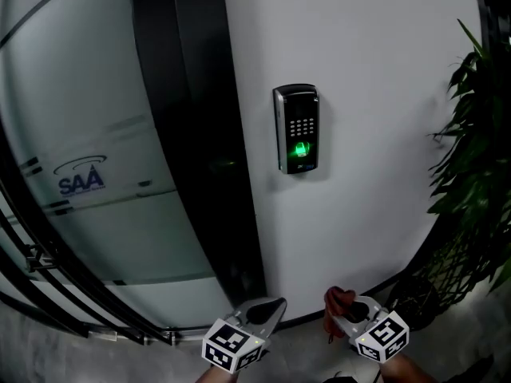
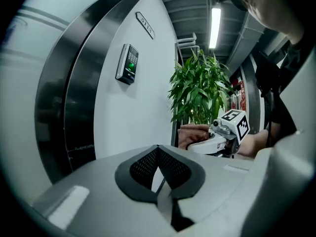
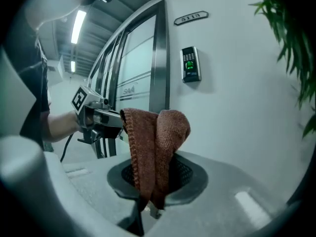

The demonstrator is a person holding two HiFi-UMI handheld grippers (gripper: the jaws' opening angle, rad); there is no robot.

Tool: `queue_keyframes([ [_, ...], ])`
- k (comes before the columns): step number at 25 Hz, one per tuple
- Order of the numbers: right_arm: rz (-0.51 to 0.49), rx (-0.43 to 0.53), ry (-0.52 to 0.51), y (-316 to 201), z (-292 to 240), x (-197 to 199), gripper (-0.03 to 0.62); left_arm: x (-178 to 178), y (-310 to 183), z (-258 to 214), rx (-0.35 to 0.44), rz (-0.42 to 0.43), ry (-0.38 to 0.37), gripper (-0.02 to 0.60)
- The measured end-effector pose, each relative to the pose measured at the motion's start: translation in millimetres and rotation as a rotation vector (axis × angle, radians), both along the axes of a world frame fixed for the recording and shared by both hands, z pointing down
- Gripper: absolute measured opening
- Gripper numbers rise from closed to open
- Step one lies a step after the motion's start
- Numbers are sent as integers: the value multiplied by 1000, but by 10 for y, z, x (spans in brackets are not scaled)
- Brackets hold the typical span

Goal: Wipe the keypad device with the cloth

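The keypad device [image 1: 296, 128] is a black unit with a glowing green sensor, fixed to the white wall at about chest height; it also shows as the keypad device [image 2: 127, 64] and the keypad device [image 3: 190, 64]. My right gripper [image 1: 342, 316] is low in the head view, well below the keypad, shut on a folded reddish-brown cloth [image 1: 338, 298]. In its own view the cloth [image 3: 157, 147] stands up out of the right gripper [image 3: 154, 176]. My left gripper [image 1: 267, 313] hangs beside it, shut with nothing held, and the left gripper [image 2: 158, 151] points up towards the wall.
A dark door frame [image 1: 196, 134] and a frosted glass door [image 1: 80, 150] with a blue logo lie left of the keypad. A leafy potted plant [image 1: 479, 166] stands at the right. A small number plate [image 3: 190, 18] sits above the keypad.
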State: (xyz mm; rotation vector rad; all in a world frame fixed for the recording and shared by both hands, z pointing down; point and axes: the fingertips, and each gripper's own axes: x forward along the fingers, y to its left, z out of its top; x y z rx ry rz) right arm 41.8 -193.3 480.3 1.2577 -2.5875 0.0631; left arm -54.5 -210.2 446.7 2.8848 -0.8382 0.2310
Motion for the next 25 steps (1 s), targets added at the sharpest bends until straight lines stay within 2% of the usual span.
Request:
queue_keyframes([
  [5,-53,195,236,-437,-706,26,54,189,-171,-275,30,20,27,17],
  [8,-74,360,362,-707,-1333,28,54,335,-246,-398,40,15,44,15],
  [13,-41,666,592,-1032,-2317,-93,54,542,-400,-389,44,-42,30,17],
  [18,27,919,872,-1348,-2939,-322,54,680,-304,-399,54,-42,37,15],
  [23,165,1080,1052,-1564,-3547,-442,54,622,-286,-339,49,-69,17,17],
  [25,223,1114,1110,-1651,-3736,-454,54,602,-282,-339,46,-70,19,17],
])
